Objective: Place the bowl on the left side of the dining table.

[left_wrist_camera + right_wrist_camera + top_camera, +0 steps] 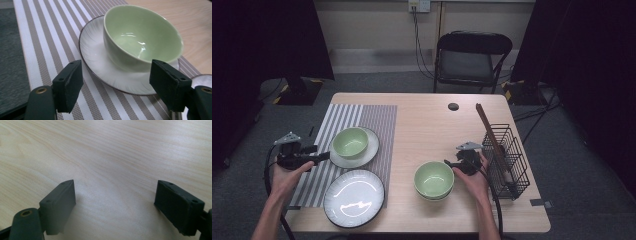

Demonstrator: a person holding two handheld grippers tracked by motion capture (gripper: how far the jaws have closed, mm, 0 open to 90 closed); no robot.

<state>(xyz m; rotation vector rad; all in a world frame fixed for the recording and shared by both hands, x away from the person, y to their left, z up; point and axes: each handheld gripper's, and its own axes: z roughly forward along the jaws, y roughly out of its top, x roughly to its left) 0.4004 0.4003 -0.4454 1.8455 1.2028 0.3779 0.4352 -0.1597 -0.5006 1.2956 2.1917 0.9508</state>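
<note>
Left gripper point(115, 85): jaws spread wide, nothing between the pads. Just ahead of them, a pale green bowl point(141, 37) stands upright on a white saucer point(100, 60), which lies on a striped placemat point(50, 37).

Right gripper point(116, 205): jaws spread over bare wooden tabletop point(112, 152); second green bowl point(433, 179) just beside it.

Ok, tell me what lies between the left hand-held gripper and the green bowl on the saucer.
Striped placemat and the white saucer's rim, seen in the left gripper view; the open left hand-held gripper stands clear of the green bowl.
</note>
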